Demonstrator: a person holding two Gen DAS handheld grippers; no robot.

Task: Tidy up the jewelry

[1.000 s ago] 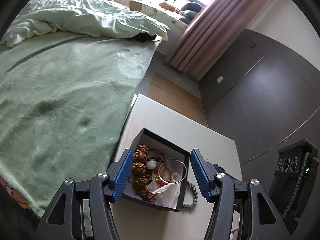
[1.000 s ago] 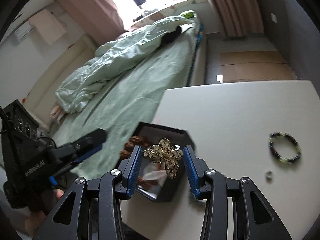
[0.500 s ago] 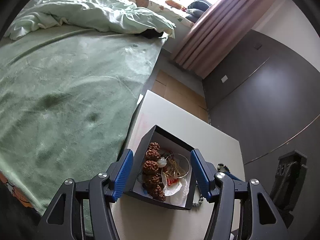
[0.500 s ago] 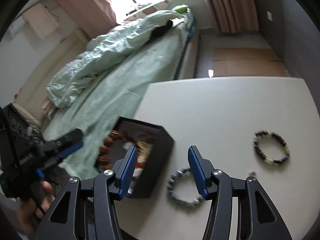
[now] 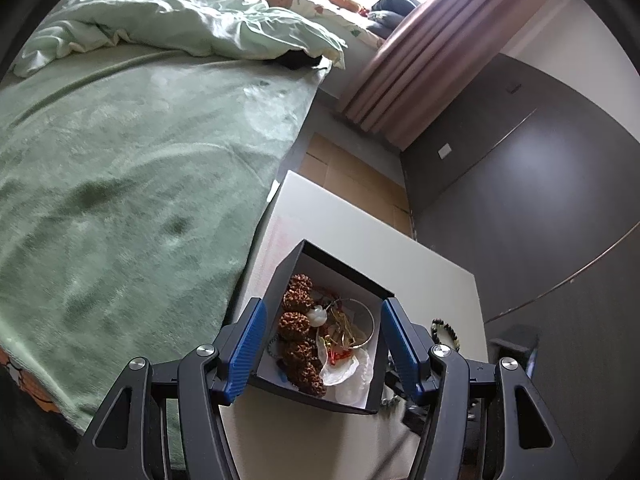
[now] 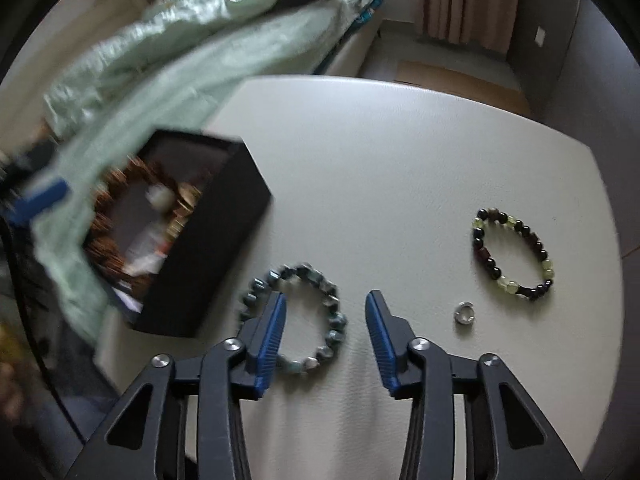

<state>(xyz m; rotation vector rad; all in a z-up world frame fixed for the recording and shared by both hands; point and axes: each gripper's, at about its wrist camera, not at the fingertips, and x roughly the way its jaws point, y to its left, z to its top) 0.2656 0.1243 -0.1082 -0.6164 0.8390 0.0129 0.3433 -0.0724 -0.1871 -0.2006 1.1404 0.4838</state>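
On the white table (image 6: 400,160) beside the green-covered bed (image 5: 120,184), a black jewelry box (image 5: 378,396) sits at the near left corner, lid off, white-lined inside. Contents seen from the left wrist view: a brown knobbly bead bracelet (image 5: 298,320) along the left side, a metal bangle (image 5: 370,326) toward the right, a small white stone piece (image 5: 318,316), gold and red bits and a clear plastic pouch (image 5: 344,368).

Left gripper (image 5: 320,350): jaws straddle the box, one blue pad at each side wall. Whether the pads actually press on the walls cannot be told from this angle.

Right gripper (image 6: 324,328): pointed steeply down over the table, jaws part-way open and just been closing; nothing gripped. Its left finger (image 6: 272,328) overlaps the teal-grey bead bracelet (image 6: 332,320), which lies flat on the table just right of the box; the bracelet's right arc shows in the gap between the pads (no contact that I can confirm).

Further right, well apart: a dark and yellow-green bead bracelet (image 6: 514,254), flat on the table. Between the two bracelets, near the latter, a small silver ring (image 6: 464,314).

Right wrist view is motion-blurred on its left side; the box there is smeared.
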